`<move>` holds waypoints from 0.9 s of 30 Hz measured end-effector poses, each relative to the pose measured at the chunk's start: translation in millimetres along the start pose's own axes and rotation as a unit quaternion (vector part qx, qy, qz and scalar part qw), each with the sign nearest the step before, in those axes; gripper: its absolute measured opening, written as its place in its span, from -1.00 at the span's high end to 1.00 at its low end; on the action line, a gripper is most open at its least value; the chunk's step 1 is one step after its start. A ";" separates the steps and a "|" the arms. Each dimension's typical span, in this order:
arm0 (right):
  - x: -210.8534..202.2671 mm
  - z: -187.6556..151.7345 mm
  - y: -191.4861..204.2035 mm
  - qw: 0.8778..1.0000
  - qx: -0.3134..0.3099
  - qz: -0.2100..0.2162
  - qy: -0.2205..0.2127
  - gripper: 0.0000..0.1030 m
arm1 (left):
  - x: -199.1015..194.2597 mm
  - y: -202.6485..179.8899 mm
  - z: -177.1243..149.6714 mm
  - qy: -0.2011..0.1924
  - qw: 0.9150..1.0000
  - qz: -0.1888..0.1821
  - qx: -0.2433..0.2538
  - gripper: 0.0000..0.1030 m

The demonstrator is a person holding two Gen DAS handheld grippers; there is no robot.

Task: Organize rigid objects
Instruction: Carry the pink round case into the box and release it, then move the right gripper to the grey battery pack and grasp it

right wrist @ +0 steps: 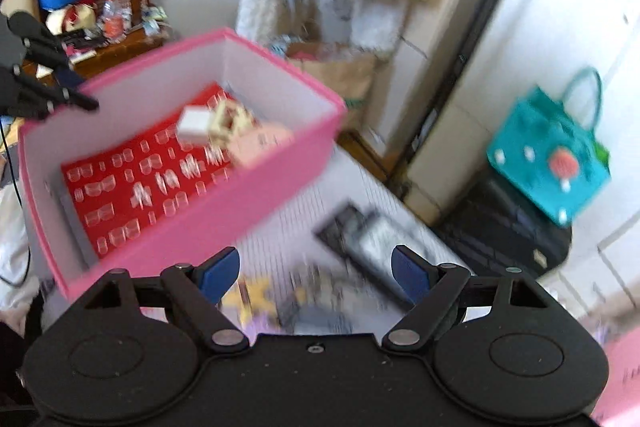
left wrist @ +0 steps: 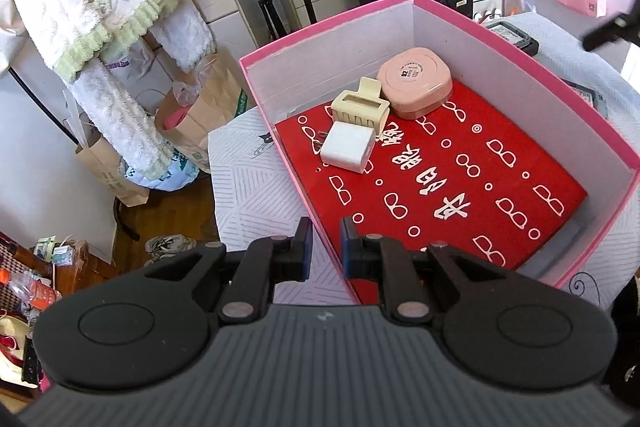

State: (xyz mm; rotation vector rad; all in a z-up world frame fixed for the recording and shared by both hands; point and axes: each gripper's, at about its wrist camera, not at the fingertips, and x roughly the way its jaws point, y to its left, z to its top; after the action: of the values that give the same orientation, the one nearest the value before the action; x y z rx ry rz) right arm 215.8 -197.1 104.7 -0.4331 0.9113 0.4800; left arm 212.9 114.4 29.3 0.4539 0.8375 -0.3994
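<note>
1. Box (left wrist: 400,27), pink cardboard on the table: stiff but light, best taken by a wall; the left gripper (left wrist: 326,247) pinches its near-left wall.
2. Compact (left wrist: 416,83), pink and smooth, lies at the far end inside: probably slippery, so grip across its flat sides.
3. Hair clip (left wrist: 360,105), touching the compact: springy, likely brittle teeth.
4. Charger (left wrist: 348,147), near the clip: hard, blocky, easy.
5. Right gripper (right wrist: 318,273) hangs spread, empty, above blurred table clutter.
</note>
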 end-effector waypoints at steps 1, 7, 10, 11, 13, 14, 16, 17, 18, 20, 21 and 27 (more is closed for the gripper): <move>-1.0 -9.8 -4.0 1.000 0.009 0.003 0.009 -0.65 | 0.2 -0.9 0.1 0.001 1.000 0.002 0.000 0.75; -5.7 -50.6 -12.3 0.998 0.044 0.036 0.036 -0.65 | 0.1 -3.1 0.3 0.004 1.000 0.010 -0.001 0.75; -0.7 -65.1 -8.5 0.997 0.046 0.040 0.044 -0.65 | 0.0 -4.4 0.6 0.005 1.000 0.015 0.000 0.75; 2.7 -70.7 -7.0 0.997 0.046 0.042 0.045 -0.65 | -0.1 -5.0 0.6 0.005 1.000 0.016 0.001 0.75; 8.9 -80.2 -3.4 0.997 0.040 0.046 0.040 -0.65 | -0.1 -5.4 0.6 0.005 1.000 0.018 0.001 0.75; 12.8 -84.6 -1.9 0.997 0.037 0.049 0.036 -0.65 | 0.0 -5.4 0.5 0.005 1.000 0.017 0.001 0.75; 21.5 -92.2 -0.2 0.998 0.036 0.050 0.022 -0.67 | 0.0 -5.6 0.4 0.006 1.000 0.017 0.001 0.75; 25.5 -94.6 0.2 0.998 0.032 0.044 0.018 -0.67 | 0.1 -5.8 0.5 0.007 1.000 0.018 0.002 0.75; 31.1 -96.8 2.2 0.999 0.021 0.033 0.020 -0.67 | 0.0 -5.6 0.4 0.006 1.000 0.018 0.003 0.75; 42.6 -100.1 3.8 1.000 0.001 0.012 0.026 -0.67 | 0.3 -5.8 0.3 0.008 1.000 0.019 0.004 0.75; 46.6 -100.8 1.8 1.000 0.002 0.011 0.025 -0.67 | 0.3 -5.6 0.3 0.008 1.000 0.020 0.004 0.75; 62.3 -97.7 -16.2 0.996 0.064 0.048 0.028 -0.51 | 1.2 -6.4 -0.6 0.009 1.000 0.021 0.005 0.75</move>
State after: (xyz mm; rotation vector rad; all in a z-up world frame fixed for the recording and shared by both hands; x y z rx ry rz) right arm 195.0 -250.5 2.7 -0.2885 1.0151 0.4951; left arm 210.0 109.2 26.6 0.4845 0.8432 -0.3621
